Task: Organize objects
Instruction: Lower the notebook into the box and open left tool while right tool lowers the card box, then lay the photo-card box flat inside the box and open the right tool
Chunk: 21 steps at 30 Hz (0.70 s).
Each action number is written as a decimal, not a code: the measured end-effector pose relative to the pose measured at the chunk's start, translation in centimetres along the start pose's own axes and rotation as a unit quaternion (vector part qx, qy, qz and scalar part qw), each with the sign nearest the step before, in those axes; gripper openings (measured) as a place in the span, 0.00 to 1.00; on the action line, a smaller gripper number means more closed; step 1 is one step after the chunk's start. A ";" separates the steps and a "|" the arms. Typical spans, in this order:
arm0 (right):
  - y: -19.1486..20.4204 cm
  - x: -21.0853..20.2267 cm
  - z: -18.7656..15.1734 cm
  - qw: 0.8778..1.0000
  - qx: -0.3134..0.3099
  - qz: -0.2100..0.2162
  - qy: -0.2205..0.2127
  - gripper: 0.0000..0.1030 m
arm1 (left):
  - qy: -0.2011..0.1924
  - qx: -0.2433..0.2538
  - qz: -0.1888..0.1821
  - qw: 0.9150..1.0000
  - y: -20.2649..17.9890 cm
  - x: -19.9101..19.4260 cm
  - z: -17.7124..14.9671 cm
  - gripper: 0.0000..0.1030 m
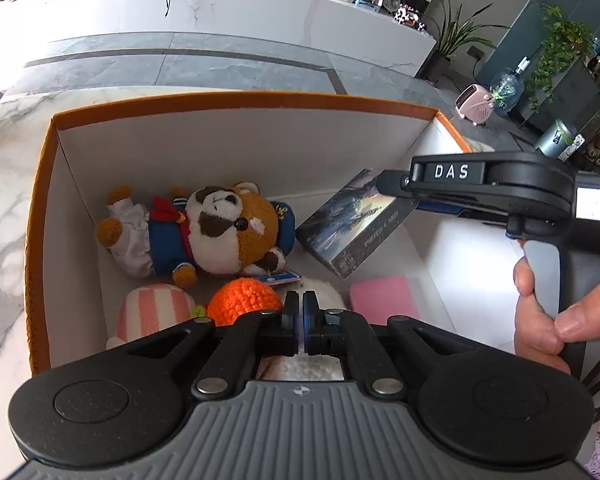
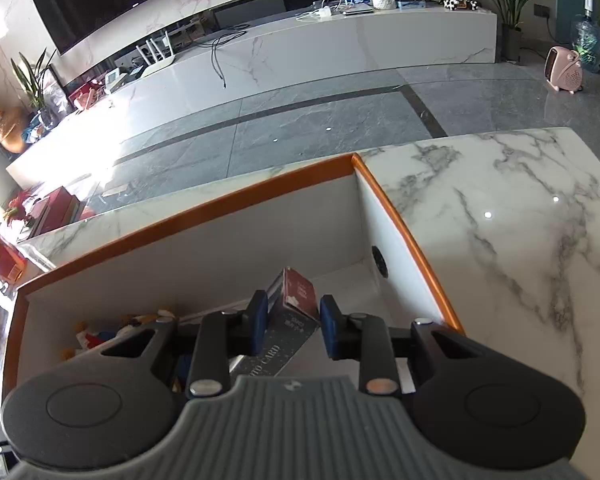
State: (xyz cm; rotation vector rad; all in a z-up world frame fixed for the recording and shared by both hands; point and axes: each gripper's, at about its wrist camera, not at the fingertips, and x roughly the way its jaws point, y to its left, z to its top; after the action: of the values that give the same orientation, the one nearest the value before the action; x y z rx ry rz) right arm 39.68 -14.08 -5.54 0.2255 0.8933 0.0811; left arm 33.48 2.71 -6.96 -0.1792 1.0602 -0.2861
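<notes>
An orange-rimmed white box (image 1: 240, 102) stands on the marble table. Inside lie a plush bear in a blue sailor suit (image 1: 204, 228), an orange crocheted ball (image 1: 244, 304), a pink-striped plush (image 1: 152, 312), a pink pad (image 1: 382, 294) and a dark card box (image 1: 356, 220) that leans tilted. My left gripper (image 1: 301, 312) is shut and empty above the box's near side. My right gripper (image 2: 294, 320) reaches in from the right with its fingers (image 2: 258, 320) apart on either side of the card box (image 2: 296, 304), not pressing it. The same box rim shows in the right wrist view (image 2: 204, 208).
The marble table (image 2: 520, 240) extends to the right of the box. Beyond the table's far edge lies a grey tiled floor (image 2: 300, 120), then a long white TV bench (image 2: 300, 48). A pink heater (image 2: 564, 70) and plants stand at the far right.
</notes>
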 end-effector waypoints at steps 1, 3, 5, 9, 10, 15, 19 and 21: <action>0.2 0.1 0.1 1.000 -0.003 -0.003 -0.001 0.29 | 0.002 0.001 0.000 1.000 0.0 0.1 -0.1 0.04; 0.7 0.3 0.4 1.000 -0.018 -0.009 0.007 0.29 | 0.003 -0.001 -0.001 1.000 0.1 0.2 -0.3 0.04; 0.8 0.5 0.6 0.999 -0.018 -0.008 0.028 0.29 | 0.002 -0.002 -0.003 1.000 0.1 0.1 -0.6 0.04; 1.4 1.0 0.4 0.995 -0.066 -0.044 0.064 0.35 | 0.004 0.000 -0.006 1.000 0.2 0.1 -0.7 0.04; 1.7 1.2 0.0 0.991 -0.092 -0.058 0.076 0.36 | 0.004 0.001 -0.006 1.000 0.2 0.1 -0.7 0.04; 2.1 0.8 -0.7 0.982 -0.160 -0.035 0.098 0.49 | 0.006 0.001 -0.007 1.000 0.4 -0.1 -0.7 0.04; 2.4 0.8 -0.1 0.970 -0.211 -0.010 0.123 0.54 | 0.001 0.006 -0.010 1.000 0.1 -0.5 -0.9 0.04; 2.7 1.0 0.1 0.963 -0.234 0.000 0.136 0.54 | -0.004 0.006 -0.011 1.000 0.2 -0.7 -1.0 0.04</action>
State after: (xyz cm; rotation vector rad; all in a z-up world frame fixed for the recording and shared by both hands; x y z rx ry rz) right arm 40.46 -11.26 -5.61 -0.2339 1.1201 0.3265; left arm 32.34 3.10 -6.88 -0.1804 1.0487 -0.3116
